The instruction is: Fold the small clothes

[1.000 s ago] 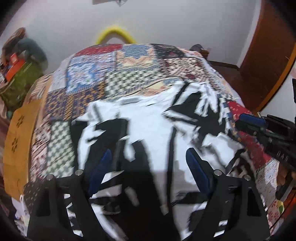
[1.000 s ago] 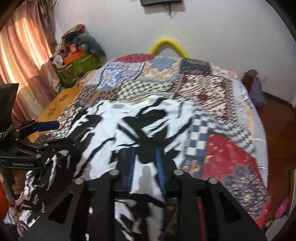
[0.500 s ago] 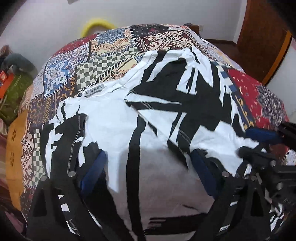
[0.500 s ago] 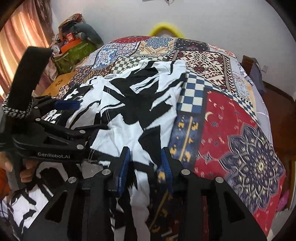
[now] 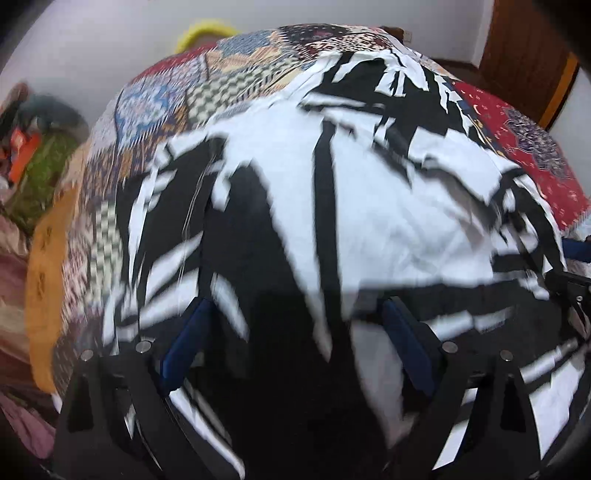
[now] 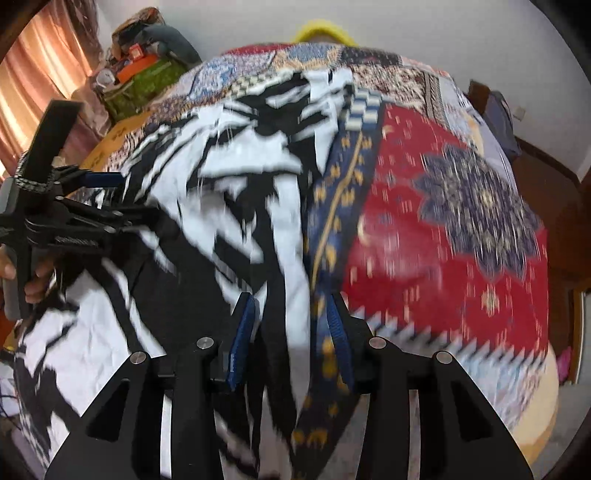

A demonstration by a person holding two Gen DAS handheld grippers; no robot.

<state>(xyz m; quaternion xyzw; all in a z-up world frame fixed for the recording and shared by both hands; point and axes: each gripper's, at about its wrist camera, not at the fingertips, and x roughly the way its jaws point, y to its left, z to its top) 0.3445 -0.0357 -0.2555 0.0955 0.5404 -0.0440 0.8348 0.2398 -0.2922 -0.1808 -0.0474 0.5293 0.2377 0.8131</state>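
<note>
Both grippers have pushed further forward over the garment since half a second ago; the right one has also opened a little wider. Left gripper (image 5: 295, 347): jaws spread wide, blue pads either side of the cloth, holding nothing. Right gripper (image 6: 291, 332): jaws partly apart, straddling the garment's right edge where it meets the bedspread, pads not pinching the fabric. Both views are motion-blurred.

Black-and-white abstract-print cotton garment (image 5: 362, 206) lies spread flat on the bed, with one layer folded over itself along a diagonal edge. Under it is the multicoloured patchwork bedspread (image 6: 461, 206), with a red medallion panel just right of the garment. Left gripper also shows at the left edge of the right wrist view (image 6: 107, 199), over the garment's left side. Yellow curved tube (image 6: 321, 29) sits behind the bed against the white wall.
</note>
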